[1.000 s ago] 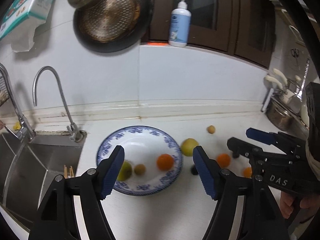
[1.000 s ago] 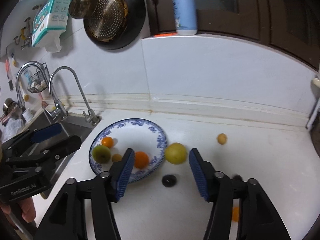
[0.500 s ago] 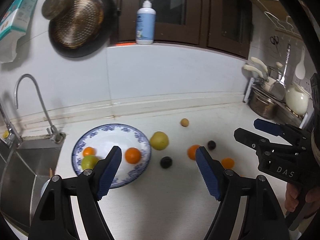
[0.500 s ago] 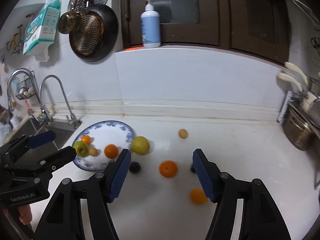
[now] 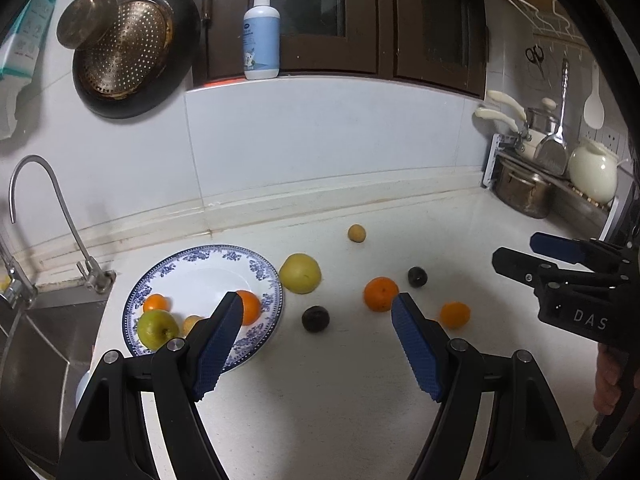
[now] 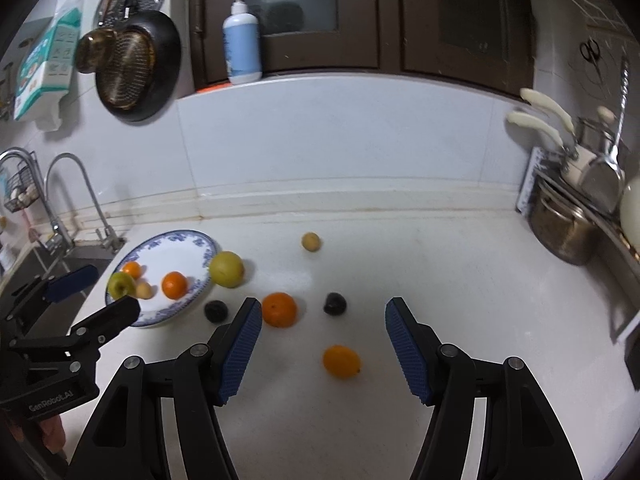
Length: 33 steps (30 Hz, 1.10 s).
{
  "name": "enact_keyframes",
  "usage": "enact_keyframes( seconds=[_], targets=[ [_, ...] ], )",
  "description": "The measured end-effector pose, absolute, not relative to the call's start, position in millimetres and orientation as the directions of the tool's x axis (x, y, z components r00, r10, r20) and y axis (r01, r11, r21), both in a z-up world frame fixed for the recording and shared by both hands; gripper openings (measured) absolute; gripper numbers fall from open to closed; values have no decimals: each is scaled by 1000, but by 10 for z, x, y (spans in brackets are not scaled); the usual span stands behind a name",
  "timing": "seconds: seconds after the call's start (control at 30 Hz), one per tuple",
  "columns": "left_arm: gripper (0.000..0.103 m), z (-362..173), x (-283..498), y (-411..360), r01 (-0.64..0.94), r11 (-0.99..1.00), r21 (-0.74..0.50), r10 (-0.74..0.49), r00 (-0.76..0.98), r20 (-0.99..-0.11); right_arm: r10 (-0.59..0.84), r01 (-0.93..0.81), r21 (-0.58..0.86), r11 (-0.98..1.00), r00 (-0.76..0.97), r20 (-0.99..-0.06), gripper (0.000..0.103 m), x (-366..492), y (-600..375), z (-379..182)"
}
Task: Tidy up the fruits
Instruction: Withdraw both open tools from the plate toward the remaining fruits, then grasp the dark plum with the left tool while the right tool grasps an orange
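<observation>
At the far left stood a sink [image 5: 36, 344] with two taps. Beside it on the white counter [image 6: 440, 280] lay one blue-patterned plate [image 6: 192, 240] holding four fruits: one green apple [image 6: 121, 285], two oranges, the smaller [image 6: 131, 269] toward the far left rim and the larger [image 6: 174, 284] nearer the right rim, and one small tan fruit [image 6: 143, 290].

Just right of the plate sat one large yellow-green fruit [image 6: 226, 269]. Six more fruits counted loose on the counter with it made seven: two dark plums, one [image 6: 216, 311] near the plate and one [image 6: 335, 303] further right, one orange [image 6: 279, 309] between them, one small tan fruit [image 6: 311, 241] toward the wall, and one yellow-orange citrus [image 6: 341, 361] nearest the camera.

The left gripper [image 5: 318, 346] hung above the counter with its claw apart and empty. The right gripper [image 6: 322, 342] was likewise parted, gripping nothing, the citrus lying on the counter between its fingers, untouched.

At the far right stood one metal pot [image 6: 564, 232].
</observation>
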<state>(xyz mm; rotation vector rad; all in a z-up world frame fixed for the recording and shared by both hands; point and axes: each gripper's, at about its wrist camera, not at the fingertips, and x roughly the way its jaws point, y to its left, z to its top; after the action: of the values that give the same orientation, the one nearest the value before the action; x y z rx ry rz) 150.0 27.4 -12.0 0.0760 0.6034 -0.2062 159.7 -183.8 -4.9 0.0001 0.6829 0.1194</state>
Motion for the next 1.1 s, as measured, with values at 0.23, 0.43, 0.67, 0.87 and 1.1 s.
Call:
enact_keyframes(
  seconds=[0.23,0.43,0.67,0.87,1.1],
  targets=[
    [75,-342,1620,283,233,972,12,-181,782,-597,86,-85,34,996,752,-654,65,1578,-1836,-304],
    [72,-526,1784,262,260,965,27,-186,757,-626,78,-53,58,997,704,-706,65,1697,-1863,-555],
    [60,-719,2072,224,292,957,6,-210,702,-680,84,13,120,993,634,-768,65,1884,-1942,-839],
    [53,-883,2309,168,306,952,-24,-226,645,-730,88,46,144,989,602,-793,61,2016,-1979,-993],
    [48,-972,2417,107,324,946,0,-217,634,-743,91,55,151,987,584,-807,55,2083,-1975,-1081]
  ],
)
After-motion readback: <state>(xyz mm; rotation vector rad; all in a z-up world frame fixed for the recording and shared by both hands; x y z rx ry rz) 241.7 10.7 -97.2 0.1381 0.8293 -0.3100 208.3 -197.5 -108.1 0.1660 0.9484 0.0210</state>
